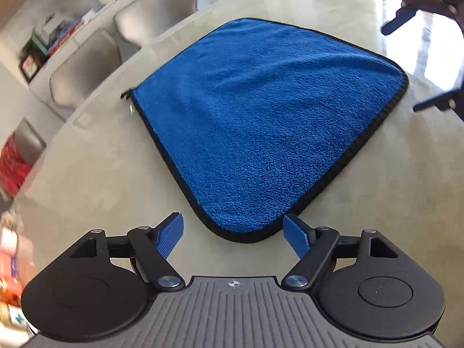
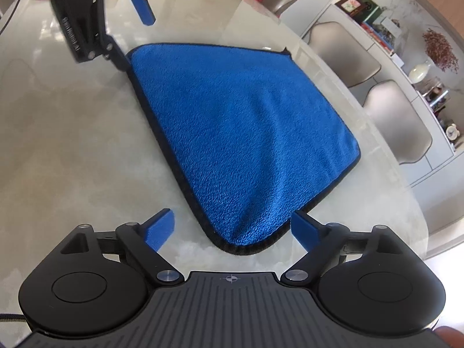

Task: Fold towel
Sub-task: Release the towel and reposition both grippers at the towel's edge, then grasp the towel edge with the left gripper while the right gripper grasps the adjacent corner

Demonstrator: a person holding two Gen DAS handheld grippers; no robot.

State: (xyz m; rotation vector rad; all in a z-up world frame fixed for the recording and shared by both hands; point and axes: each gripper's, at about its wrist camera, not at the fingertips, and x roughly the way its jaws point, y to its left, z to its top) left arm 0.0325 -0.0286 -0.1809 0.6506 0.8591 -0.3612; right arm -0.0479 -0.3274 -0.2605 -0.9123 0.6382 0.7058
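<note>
Left claw is spread wide and empty, with one corner of the towel lying just ahead between its fingers. Right claw is likewise agape and empty, lined up on the neighbouring corner. The towel lies flat on the surface, one layer as far as shows, so each claw is nearest its own corner, and the far edge lies straight ahead of both. Whether any finger touches cloth is unclear. Chairs beyond are blurred.

Glossy pale stone table; blue towel flat on it (black-edged).
</note>
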